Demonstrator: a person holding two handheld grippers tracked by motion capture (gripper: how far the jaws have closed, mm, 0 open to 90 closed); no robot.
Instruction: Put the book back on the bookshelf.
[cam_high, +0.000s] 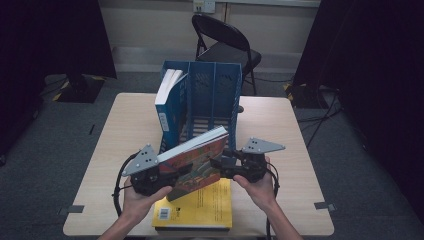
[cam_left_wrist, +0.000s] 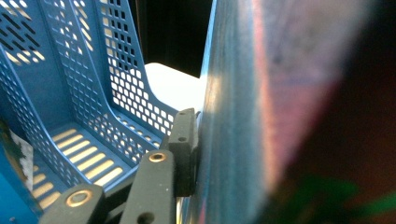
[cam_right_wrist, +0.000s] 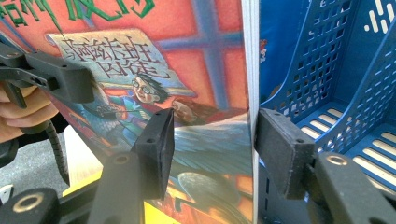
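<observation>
A thick paperback book with an orange-red illustrated cover (cam_high: 197, 160) hangs tilted in the air just in front of the blue perforated plastic file rack (cam_high: 212, 95), carried between two hand-held grippers. The left gripper (cam_high: 172, 176) is clamped on the book's lower left corner, one black pad pressed flat against the cover. The right gripper (cam_high: 220, 165) bites the book's right edge, one jaw on the cover and the other against its far face. Below the rack's front, a yellow book (cam_high: 200, 207) lies flat on the pale wooden table (cam_high: 280, 130). A blue-spined book (cam_high: 167, 107) stands upright in the rack's leftmost slot.
</observation>
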